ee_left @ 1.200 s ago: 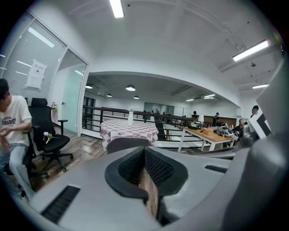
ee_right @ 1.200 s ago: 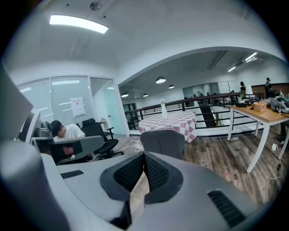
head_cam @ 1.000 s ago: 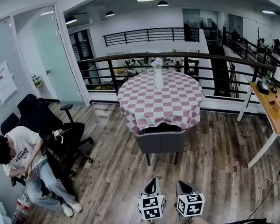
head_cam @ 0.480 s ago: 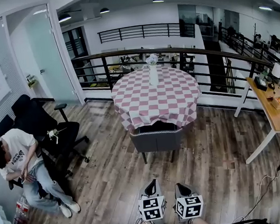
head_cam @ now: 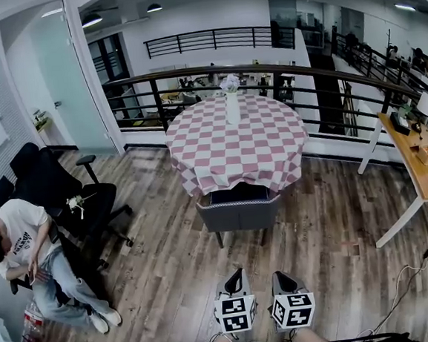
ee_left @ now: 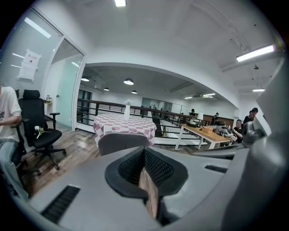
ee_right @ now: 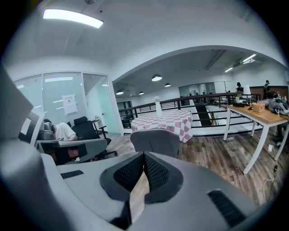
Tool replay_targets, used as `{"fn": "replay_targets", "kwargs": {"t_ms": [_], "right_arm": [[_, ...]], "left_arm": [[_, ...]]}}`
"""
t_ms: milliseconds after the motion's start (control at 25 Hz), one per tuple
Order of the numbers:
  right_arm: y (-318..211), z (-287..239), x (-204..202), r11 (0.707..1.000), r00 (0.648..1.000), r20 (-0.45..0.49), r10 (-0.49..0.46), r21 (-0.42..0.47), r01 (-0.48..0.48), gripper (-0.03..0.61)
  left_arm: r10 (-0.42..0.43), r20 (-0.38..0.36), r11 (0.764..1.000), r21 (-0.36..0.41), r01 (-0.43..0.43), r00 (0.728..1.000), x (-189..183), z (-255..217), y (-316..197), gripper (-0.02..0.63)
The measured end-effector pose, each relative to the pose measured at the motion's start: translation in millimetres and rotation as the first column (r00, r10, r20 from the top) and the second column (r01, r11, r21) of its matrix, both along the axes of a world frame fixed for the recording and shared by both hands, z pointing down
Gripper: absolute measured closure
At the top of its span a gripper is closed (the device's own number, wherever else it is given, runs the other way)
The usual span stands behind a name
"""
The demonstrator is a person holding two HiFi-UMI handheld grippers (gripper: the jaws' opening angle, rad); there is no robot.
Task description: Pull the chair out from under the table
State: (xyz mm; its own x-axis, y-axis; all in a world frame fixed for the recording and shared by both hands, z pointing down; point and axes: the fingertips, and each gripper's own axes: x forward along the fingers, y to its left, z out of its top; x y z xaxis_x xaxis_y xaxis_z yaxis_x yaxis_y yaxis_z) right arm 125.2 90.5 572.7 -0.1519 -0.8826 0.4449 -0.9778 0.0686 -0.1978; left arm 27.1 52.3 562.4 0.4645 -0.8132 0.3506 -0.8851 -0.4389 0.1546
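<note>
- Head view: the grey chair [head_cam: 239, 210] is tucked in at the near side of the round table [head_cam: 271, 143]. Its seat is under the hanging edge of the red-and-white checked cloth [head_cam: 200, 177], and its backrest and legs show. A white vase [head_cam: 232, 107] stands upright on the far half of the table. The left gripper [head_cam: 236, 275] and the right gripper [head_cam: 278, 277] are side by side at the near edge of the picture. Both point toward the chair and are well apart from it. A person [head_cam: 23, 246] sits at the left beside a black office chair [head_cam: 71, 194]. A wooden desk [head_cam: 416, 162] stands at the right.
- Left gripper view: the jaws are pressed together at the tips with nothing between them. The chair's backrest shows ahead, slightly left of the tips, with the table behind it.
- Right gripper view: these jaws are also closed tip to tip and hold nothing. The chair is straight ahead beyond them, in front of the table, and the wooden desk is at the right.
</note>
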Motion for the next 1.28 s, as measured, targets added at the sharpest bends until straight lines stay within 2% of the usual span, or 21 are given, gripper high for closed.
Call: {"fn": "replay_targets", "kwargs": {"t_ms": [400,760,960,1280], "right_arm": [[-59.3,8.8,-9.1,0.999,1.000,0.009,-0.025,-0.024,0.025,0.560],[-125.0,-13.8,-6.9,1.000,1.000,-0.006,-0.012,-0.022,0.012,0.560],[-153.3,-0.3,-5.1,1.000,1.000,-0.016,0.006,-0.031,-0.006,0.560],[-204.9,-12.1,-6.8,1.000,0.999,-0.027,0.024,-0.012,-0.025,0.560]], "left_arm": [[-0.014,0.006,1.000,-0.014,0.014,1.000,-4.6,4.4,-61.6,0.612],[-0.026,-0.005,0.999,-0.036,0.026,1.000,-10.5,-10.0,-123.6,0.612],[-0.027,0.002,0.999,-0.034,0.027,1.000,-15.0,2.3,-154.5,0.612],[-0.018,-0.003,0.999,-0.029,0.018,1.000,-19.7,-3.7,-206.0,0.612]]}}
